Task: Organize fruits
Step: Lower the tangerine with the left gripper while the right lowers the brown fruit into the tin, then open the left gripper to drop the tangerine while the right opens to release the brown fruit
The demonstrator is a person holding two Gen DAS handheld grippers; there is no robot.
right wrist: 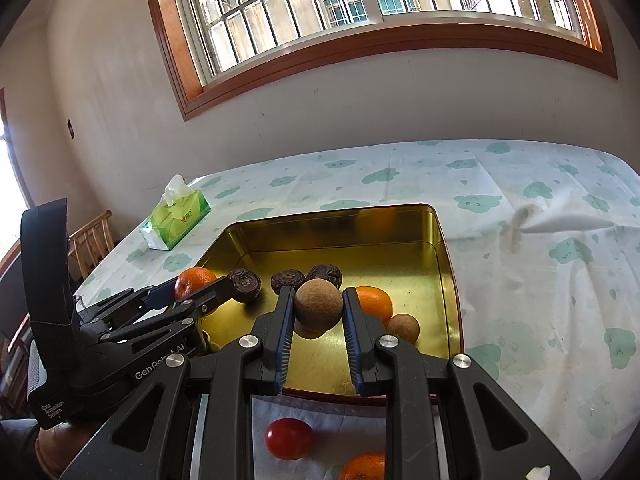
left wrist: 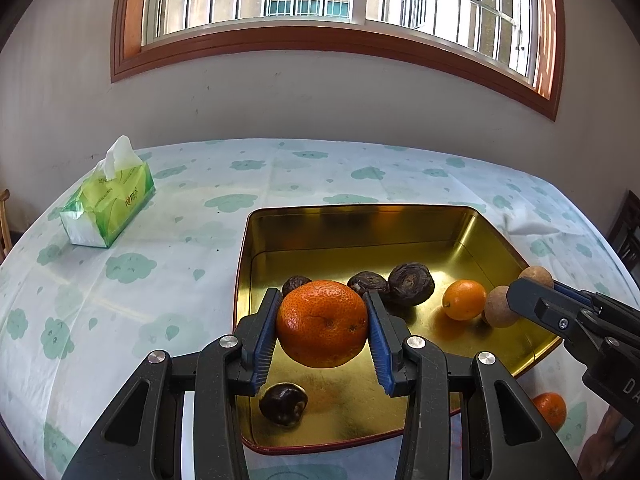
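Left wrist view shows the left hand-held gripper (left wrist: 322, 322) closed about halfway on a large mandarin (left wrist: 322, 323), its blue pads (left wrist: 265, 334) pressing the fruit's two sides, and the fruit hangs above the near part of the gold tin (left wrist: 360, 224), clear of the floor. Below it, at the tin's near edge, lies a dark wrinkled fruit (left wrist: 283, 404); three more dark fruits (left wrist: 411, 283) sit toward the tin's middle, with a small orange (left wrist: 464, 299) just beside them.

Right wrist view shows the right hand-held gripper (right wrist: 319, 309) narrowed onto a round brown fruit (right wrist: 319, 307), held between both pads over the tin's near right part; a second brown fruit (right wrist: 404, 328) rests against the tin's right wall, touching the small orange. Both carried fruits sit squarely between their fingers, so each lies straight ahead of its own gripper; being roundish, neither has a long axis that matters. The relation that counts is vertical: each fruit hangs directly over bare tin floor, so a short descent and release looks like the likely step. The left gripper seems nearer the tin's near edge, the right one farther in.

Outside the tin, near its front rim on the worktop (right wrist: 520, 280), lie a red tomato (right wrist: 289, 438) and another mandarin (right wrist: 365, 466)
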